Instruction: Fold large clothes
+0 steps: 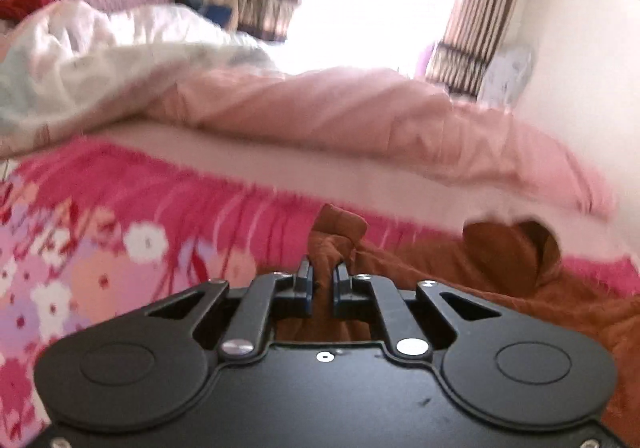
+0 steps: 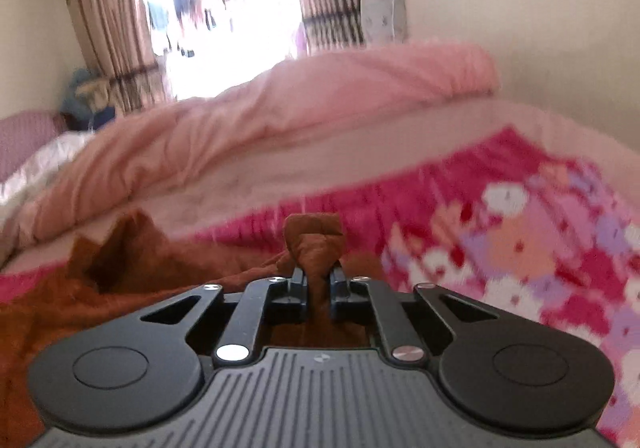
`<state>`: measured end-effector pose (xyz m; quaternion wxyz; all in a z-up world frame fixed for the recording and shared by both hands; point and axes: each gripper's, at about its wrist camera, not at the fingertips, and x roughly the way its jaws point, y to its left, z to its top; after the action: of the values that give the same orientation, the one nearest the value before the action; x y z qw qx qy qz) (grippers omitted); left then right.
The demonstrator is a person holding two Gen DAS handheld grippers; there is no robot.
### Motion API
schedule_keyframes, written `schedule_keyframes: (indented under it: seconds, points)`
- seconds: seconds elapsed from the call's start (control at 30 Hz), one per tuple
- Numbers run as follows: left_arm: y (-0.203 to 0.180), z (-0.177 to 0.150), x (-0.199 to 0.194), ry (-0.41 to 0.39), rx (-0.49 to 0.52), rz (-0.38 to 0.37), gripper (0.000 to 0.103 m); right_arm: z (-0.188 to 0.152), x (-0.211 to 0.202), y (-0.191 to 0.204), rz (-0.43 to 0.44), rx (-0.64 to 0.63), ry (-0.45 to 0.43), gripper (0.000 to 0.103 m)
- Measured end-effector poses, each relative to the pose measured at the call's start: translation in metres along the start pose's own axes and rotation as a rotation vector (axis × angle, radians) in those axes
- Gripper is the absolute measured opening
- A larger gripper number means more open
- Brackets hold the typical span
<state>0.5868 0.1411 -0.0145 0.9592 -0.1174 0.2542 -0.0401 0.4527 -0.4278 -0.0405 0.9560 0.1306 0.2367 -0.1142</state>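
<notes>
Left wrist: left claw (image 1: 322, 276) pinching one brown garment (image 1: 460, 272) | right claw (image 2: 319, 280) pinching same garment's bunched edge, tip upward | garment's long axis unclear | bed (image 1: 100, 228), one

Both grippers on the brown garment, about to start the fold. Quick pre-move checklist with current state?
1. Left gripper has cloth: ok. Its jaws are shut on a bunched bit of the brown garment.
2. Right gripper has cloth: ok. A wad of the garment sticks up between its jaws.
3. One layer or several in each pinch: cannot tell, the fabric is bunched.
4. Garment spread flat: not ok. It lies rumpled on the floral bedspread, with folds standing up.
5. Landing area: cannot tell. The pink quilt is heaped just beyond, and both views are blurred.
</notes>
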Motion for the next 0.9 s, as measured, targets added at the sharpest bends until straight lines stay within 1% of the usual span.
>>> schedule_keyframes:
  seconds: [0.03, 0.1, 0.2, 0.3, 0.37, 0.43, 0.47, 0.5, 0.53, 0.57, 0.6, 0.63, 0.67, 0.73, 0.77, 0.8, 0.83, 0.9]
  points:
    - [0.001, 0.003, 0.002, 0.008, -0.01, -0.005, 0.008, 0.005, -0.004, -0.002, -0.002, 0.008, -0.022, 0.009]
    - [0.004, 0.006, 0.011, 0.036, -0.021, -0.003, 0.009, 0.011, 0.001, -0.004, -0.003, 0.016, -0.018, 0.009]
    - [0.002, -0.004, 0.039, 0.129, -0.005, 0.04, 0.009, 0.007, 0.027, -0.006, -0.04, 0.023, 0.07, 0.009]
    - [0.004, -0.02, 0.063, 0.205, 0.02, 0.075, 0.014, -0.007, 0.05, -0.008, -0.072, 0.029, 0.14, 0.009]
    - [0.006, -0.027, 0.067, 0.203, 0.031, 0.077, 0.017, -0.014, 0.056, -0.01, -0.074, 0.034, 0.152, 0.01]
    - [0.004, -0.026, 0.066, 0.2, 0.051, 0.087, 0.02, -0.017, 0.055, -0.013, -0.066, 0.045, 0.146, 0.01]
    - [0.002, -0.024, 0.064, 0.198, 0.061, 0.096, 0.027, -0.018, 0.054, -0.013, -0.061, 0.049, 0.144, 0.012]
    - [-0.001, -0.022, 0.063, 0.193, 0.064, 0.113, 0.036, -0.018, 0.053, -0.014, -0.058, 0.054, 0.14, 0.015]
    - [-0.002, -0.018, 0.057, 0.183, 0.067, 0.162, 0.057, -0.018, 0.051, -0.015, -0.054, 0.058, 0.134, 0.019]
    - [-0.002, -0.012, 0.054, 0.169, 0.07, 0.197, 0.064, -0.018, 0.048, -0.016, -0.054, 0.065, 0.124, 0.024]
    - [0.0, -0.007, 0.047, 0.15, 0.069, 0.207, 0.064, -0.017, 0.042, -0.017, -0.055, 0.079, 0.112, 0.034]
    - [-0.001, -0.002, 0.036, 0.131, 0.062, 0.194, 0.064, -0.014, 0.035, -0.017, -0.052, 0.084, 0.097, 0.038]
    - [-0.002, 0.002, 0.024, 0.112, 0.057, 0.169, 0.064, -0.012, 0.025, -0.014, -0.053, 0.077, 0.068, 0.04]
    - [-0.013, 0.007, -0.005, 0.071, 0.066, 0.11, 0.064, -0.006, 0.001, -0.003, -0.055, 0.042, -0.007, 0.041]
    - [-0.021, 0.006, -0.017, 0.054, 0.079, 0.076, 0.064, -0.004, -0.009, 0.003, -0.039, 0.025, -0.032, 0.042]
    - [-0.031, 0.004, -0.028, 0.042, 0.095, 0.033, 0.064, -0.002, -0.019, 0.01, -0.003, 0.011, -0.054, 0.042]
    - [-0.042, 0.0, -0.039, 0.037, 0.108, -0.009, 0.064, -0.002, -0.031, 0.02, 0.052, 0.007, -0.07, 0.042]
    - [-0.068, -0.014, -0.055, 0.04, 0.117, -0.124, 0.064, -0.006, -0.047, 0.042, 0.169, 0.0, -0.065, 0.041]
